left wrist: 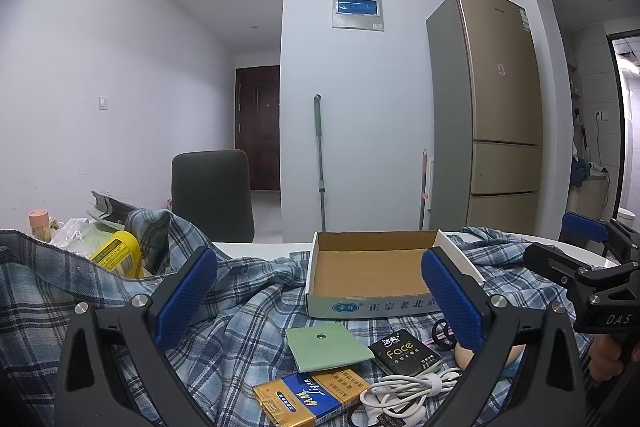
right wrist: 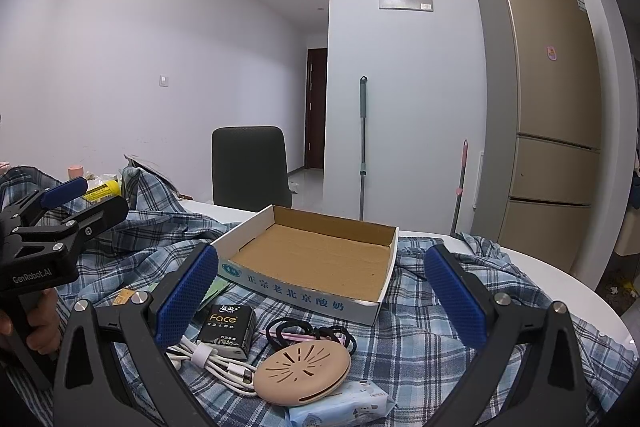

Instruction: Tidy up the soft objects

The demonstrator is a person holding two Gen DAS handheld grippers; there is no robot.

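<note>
Right wrist view: a tissue pack is seen lying flat on a plaid shirt, just in front of an empty cardboard box.
Soft items nearby: a wet-wipe pack is partly covered by a round tan case; a green pouch is seen in the left wrist view.
Other items: a coiled white cable touches the tissue pack; black hair ties and a pink pen lie beside it; a blue and gold packet lies near the pouch.
Box: open-topped, nothing inside, set on the shirt.
Right gripper: jaws held wide apart, nothing between them, hovering above the items.
Left gripper: jaws likewise spread, empty, facing the box.
Task state: judged not yet begun.
Risk, snagging: the cable could be dragged up with the tissue pack, since the two touch.
Risk, cloth: a low grasp could pinch the shirt and shift the box.
Risk, collision: the grippers are near each other and could clash over the box.
</note>
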